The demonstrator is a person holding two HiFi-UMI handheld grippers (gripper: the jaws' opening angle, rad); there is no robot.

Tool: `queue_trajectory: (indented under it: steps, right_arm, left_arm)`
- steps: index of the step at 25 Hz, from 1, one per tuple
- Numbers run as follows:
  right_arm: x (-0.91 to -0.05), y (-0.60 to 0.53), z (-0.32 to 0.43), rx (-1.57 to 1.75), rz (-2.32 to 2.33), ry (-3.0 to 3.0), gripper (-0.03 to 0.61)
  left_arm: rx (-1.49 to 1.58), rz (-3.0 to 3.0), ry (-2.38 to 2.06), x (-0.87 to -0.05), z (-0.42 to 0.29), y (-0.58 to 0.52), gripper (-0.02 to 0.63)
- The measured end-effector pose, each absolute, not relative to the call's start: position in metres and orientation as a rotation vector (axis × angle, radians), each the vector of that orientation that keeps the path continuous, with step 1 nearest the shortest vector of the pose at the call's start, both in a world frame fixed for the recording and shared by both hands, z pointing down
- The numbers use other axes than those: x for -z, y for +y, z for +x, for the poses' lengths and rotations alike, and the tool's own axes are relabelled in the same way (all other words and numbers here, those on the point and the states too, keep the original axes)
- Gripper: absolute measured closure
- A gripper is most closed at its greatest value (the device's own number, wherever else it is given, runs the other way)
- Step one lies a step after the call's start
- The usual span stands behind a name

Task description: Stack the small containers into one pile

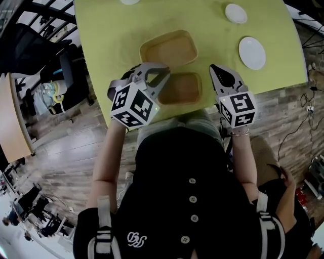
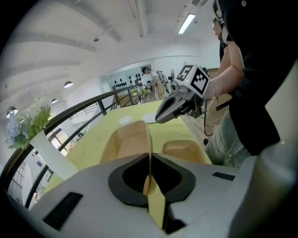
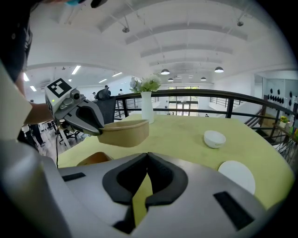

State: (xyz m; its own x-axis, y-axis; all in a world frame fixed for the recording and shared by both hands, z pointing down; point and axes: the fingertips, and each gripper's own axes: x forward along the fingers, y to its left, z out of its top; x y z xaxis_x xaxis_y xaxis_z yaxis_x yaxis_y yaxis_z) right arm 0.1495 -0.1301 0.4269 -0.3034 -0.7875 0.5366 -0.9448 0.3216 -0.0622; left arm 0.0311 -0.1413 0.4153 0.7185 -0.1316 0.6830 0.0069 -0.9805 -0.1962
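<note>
Two tan containers show over the green table (image 1: 106,45). My left gripper (image 1: 163,72) is shut on the near rim of one tan container (image 1: 168,48) and holds it clear of the table; the thin wall (image 2: 148,160) runs between the pads. In the right gripper view that container (image 3: 123,132) hangs in the air from the left gripper (image 3: 99,129). The second tan container (image 1: 183,87) rests near the table's front edge, just right of the left gripper and below the lifted one. My right gripper (image 1: 214,69) hovers shut and empty to the right of it.
A white plate (image 1: 252,52) and a small white bowl (image 1: 236,13) lie at the table's far right. A white vase with flowers (image 3: 146,107) stands at the far edge by a black railing. The table's front edge is against the person's body.
</note>
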Motion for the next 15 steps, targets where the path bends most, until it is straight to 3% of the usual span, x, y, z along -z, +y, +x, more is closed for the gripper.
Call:
queue_trajectory:
  steps: [15]
  right_arm:
    - [-0.439,-0.131,0.144,-0.568,1.4,-2.24,0.566]
  left_arm:
    - [1.147,-2.738,-0.072,-0.431,0.025,-0.076,0.581]
